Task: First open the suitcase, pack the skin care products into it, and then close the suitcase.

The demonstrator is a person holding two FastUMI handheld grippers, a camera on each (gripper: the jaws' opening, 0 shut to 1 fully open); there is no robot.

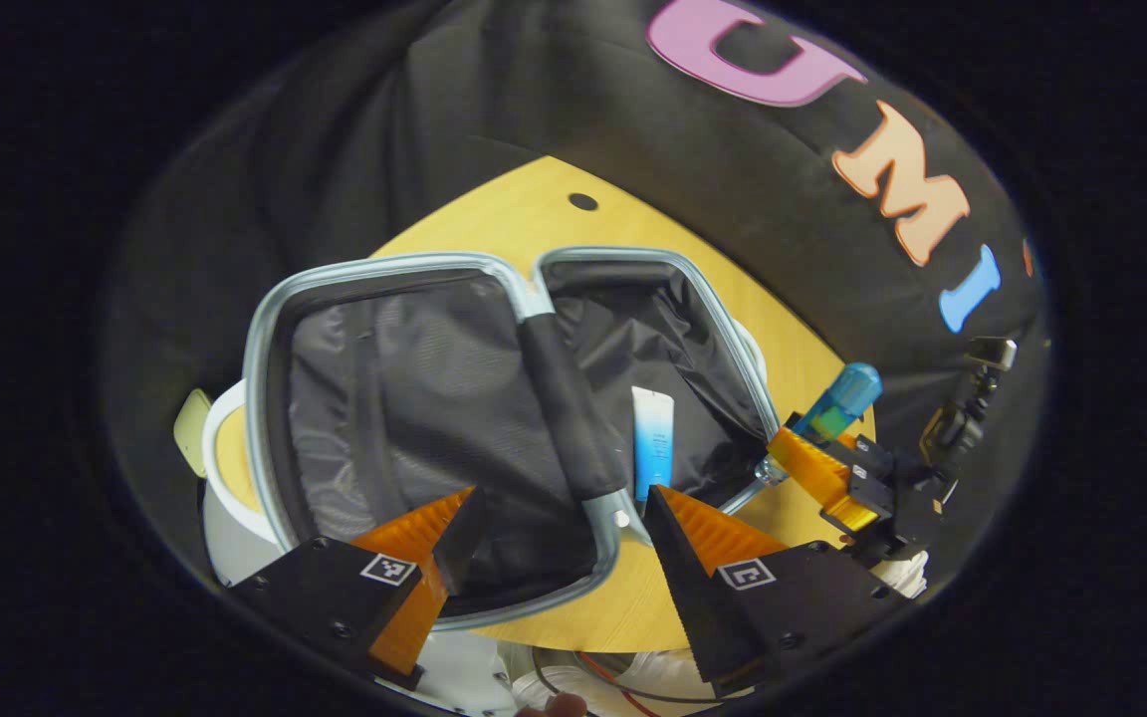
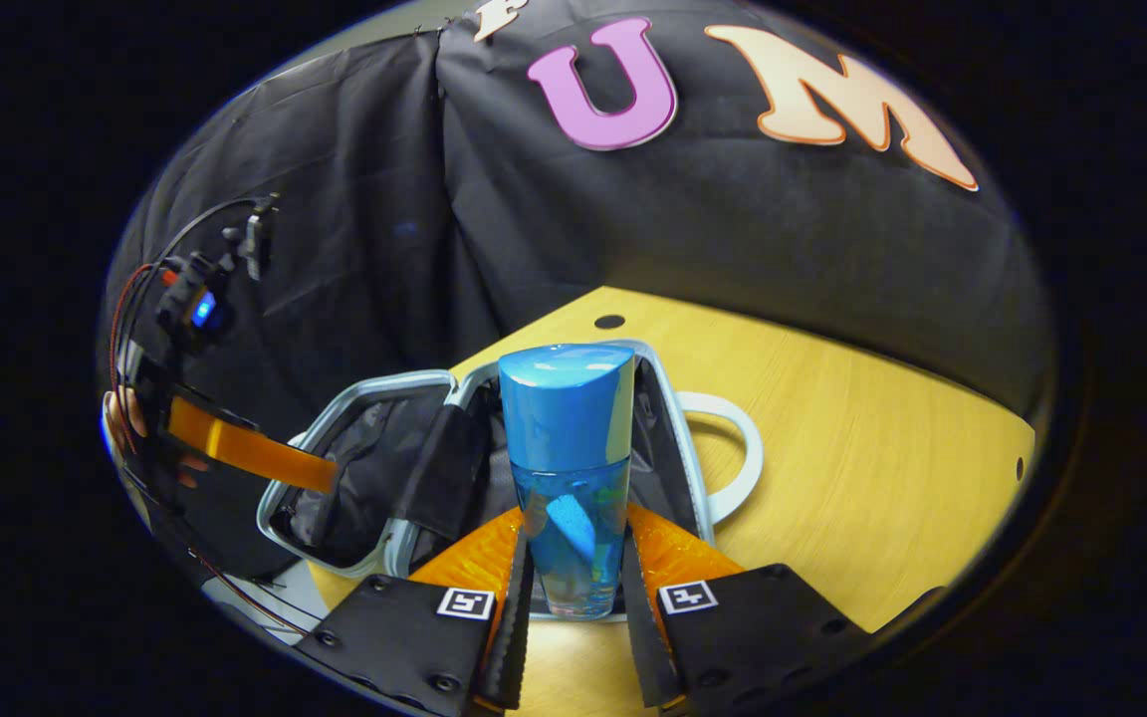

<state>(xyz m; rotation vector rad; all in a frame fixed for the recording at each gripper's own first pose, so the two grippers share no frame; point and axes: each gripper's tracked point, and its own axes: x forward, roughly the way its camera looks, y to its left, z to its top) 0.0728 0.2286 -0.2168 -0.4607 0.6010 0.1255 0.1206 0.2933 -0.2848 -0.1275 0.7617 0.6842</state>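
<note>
Wooden tabletop (image 2: 832, 448) carries an open suitcase (image 1: 265, 329), a white tube (image 1: 651, 438) inside. Right gripper (image 2: 573, 588) clamps a blue bottle (image 2: 569, 448); lowering it beside the tube seems best. Left gripper (image 1: 559, 533) hovers spread, empty.

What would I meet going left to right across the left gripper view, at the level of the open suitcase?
Mesh-lined half of the suitcase → black strap along the hinge → white-and-blue tube lying in the other half → blue-capped bottle held in the right gripper.

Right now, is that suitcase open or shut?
Open. The suitcase lies flat on the table, both halves spread with the dark lining showing, and a white-and-blue tube already rests in one half.
</note>
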